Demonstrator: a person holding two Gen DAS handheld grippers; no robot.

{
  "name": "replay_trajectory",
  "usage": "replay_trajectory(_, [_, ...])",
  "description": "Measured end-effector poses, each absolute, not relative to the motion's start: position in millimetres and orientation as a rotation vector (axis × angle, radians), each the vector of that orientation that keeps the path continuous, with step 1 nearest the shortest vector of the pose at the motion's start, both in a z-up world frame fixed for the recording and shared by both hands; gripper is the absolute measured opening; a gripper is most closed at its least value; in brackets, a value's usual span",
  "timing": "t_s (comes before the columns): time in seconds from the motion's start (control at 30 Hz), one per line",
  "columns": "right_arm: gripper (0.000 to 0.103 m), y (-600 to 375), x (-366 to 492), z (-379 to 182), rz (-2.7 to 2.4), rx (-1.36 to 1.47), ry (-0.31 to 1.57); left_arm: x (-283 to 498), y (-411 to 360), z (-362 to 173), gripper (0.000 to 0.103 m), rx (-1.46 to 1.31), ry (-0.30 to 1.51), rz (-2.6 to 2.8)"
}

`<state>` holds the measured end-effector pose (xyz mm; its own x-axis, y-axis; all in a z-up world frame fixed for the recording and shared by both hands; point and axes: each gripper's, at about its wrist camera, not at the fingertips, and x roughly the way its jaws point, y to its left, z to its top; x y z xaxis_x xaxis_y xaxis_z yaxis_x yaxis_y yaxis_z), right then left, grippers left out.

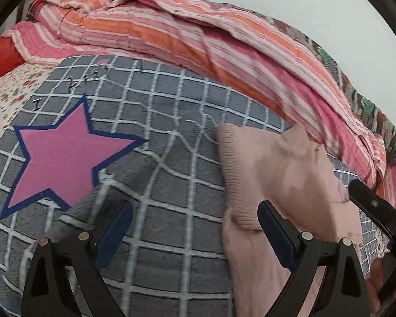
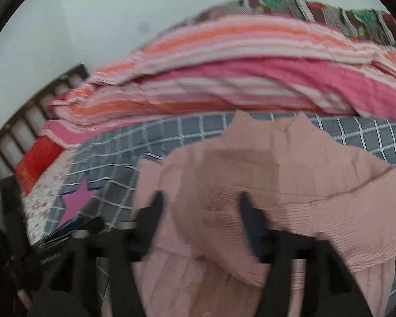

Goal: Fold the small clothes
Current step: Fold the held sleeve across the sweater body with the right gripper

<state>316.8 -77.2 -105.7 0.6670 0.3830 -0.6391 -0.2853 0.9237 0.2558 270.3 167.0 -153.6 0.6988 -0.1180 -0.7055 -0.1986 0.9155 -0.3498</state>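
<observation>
On the bed (image 1: 171, 185), pink top (image 2: 250, 185) part-folded, more folds left; left gripper (image 1: 195, 227) and right gripper (image 2: 200, 211) both spread wide, empty.

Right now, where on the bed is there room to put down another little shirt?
Bare grey checked blanket lies between the pink star and the pink sweater, in front of the striped quilt. The sweater's side is crowded, with the right gripper over it.
</observation>
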Motion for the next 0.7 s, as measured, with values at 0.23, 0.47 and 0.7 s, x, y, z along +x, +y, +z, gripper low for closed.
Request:
replay_trajectory(0.23, [0.07, -137.9, 292.8, -103.1, 0.313, 0.127, 0.73, 275.5, 132.8, -147.5, 0.095, -0.369, 0.783, -0.051])
replay_trajectory(0.47, [0.07, -219.8, 285.8, -127.0, 0.089, 0.138, 0.752, 279.5, 100.4, -148.9, 0.082, -0.308, 0.787, -0.198])
replay_trajectory(0.7, [0.07, -253.5, 274.9, -136.3, 0.06, 0.17, 0.762, 287.0, 99.0, -154.0, 0.064, -0.292, 0.773, -0.181])
